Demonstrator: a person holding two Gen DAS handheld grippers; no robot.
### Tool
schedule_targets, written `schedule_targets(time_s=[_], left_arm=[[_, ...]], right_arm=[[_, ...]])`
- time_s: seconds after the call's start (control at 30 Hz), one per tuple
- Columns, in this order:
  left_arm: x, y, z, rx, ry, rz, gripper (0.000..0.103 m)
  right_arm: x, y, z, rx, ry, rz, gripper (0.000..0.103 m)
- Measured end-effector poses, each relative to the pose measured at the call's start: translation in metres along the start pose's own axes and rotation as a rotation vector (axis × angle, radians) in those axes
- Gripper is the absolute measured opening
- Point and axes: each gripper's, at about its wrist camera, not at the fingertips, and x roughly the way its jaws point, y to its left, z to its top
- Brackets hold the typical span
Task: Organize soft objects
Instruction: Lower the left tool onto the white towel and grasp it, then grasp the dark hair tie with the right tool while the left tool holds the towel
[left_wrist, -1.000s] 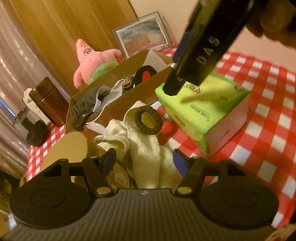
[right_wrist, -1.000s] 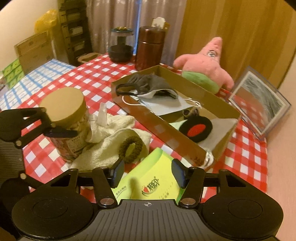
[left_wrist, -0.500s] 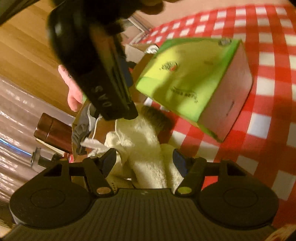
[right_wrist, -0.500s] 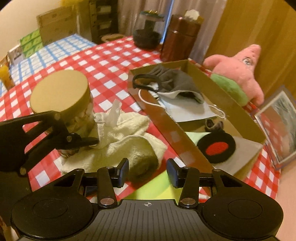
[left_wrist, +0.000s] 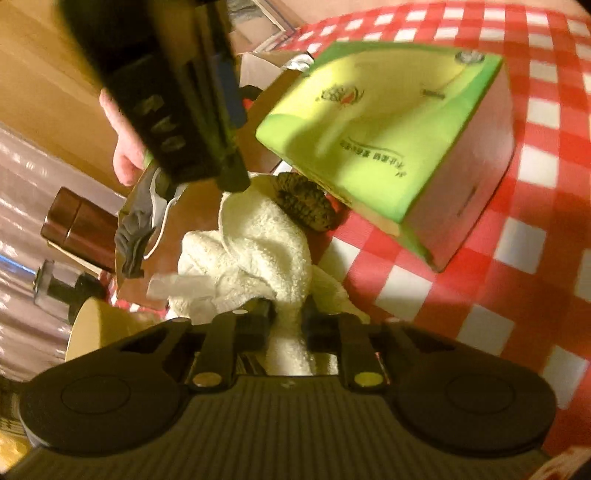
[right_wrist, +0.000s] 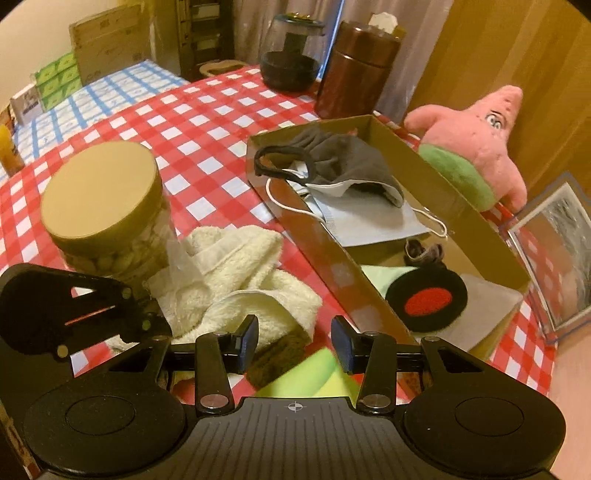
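Observation:
A crumpled cream towel (left_wrist: 258, 243) lies on the red-checked cloth between a tan-lidded jar (right_wrist: 99, 192) and a long cardboard box (right_wrist: 325, 258). My left gripper (left_wrist: 288, 323) is closing, and its pads pinch a fold of the towel's near end. A brown scrunchie (left_wrist: 306, 206) rests at the towel's edge, against the tilted green tissue box (left_wrist: 388, 136). My right gripper (right_wrist: 295, 341) hangs open just above the scrunchie (right_wrist: 277, 360) and touches nothing. The cardboard box holds face masks (right_wrist: 343, 162) and a black-and-red round pad (right_wrist: 428, 299).
A pink starfish plush (right_wrist: 476, 147) leans behind the box, with a picture frame (right_wrist: 554, 251) to its right. A brown canister (right_wrist: 358, 62) and a dark glass jar (right_wrist: 291, 55) stand at the back. The right gripper's body (left_wrist: 177, 92) crosses over the towel.
The left jaws have come together on the towel after sinking toward it. The right gripper has swung in over the towel and scrunchie and narrowed a little.

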Motion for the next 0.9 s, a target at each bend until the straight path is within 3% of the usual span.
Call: schedule_targets(time_s=[0.13, 0.37, 0.63, 0.9], left_arm=[[-0.029, 0.006, -0.009, -0.096, -0.021, -0.085, 0.012], [-0.089, 0.029, -0.043, -0.382, -0.026, -0.287, 0.012], [-0.126, 0.065, -0.083, -0.627, -0.001, -0.275, 0.012], [-0.124, 0.073, -0.111, -0.748, 0.023, -0.279, 0.012]], right_arm=[[-0.014, 0.002, -0.007, 0.026, -0.013, -0.002, 0.044], [-0.039, 0.015, -0.020, 0.067, -0.035, 0.004, 0.044], [-0.060, 0.039, -0.035, 0.125, -0.047, 0.029, 0.044], [-0.065, 0.084, -0.050, 0.137, -0.041, 0.063, 0.044]])
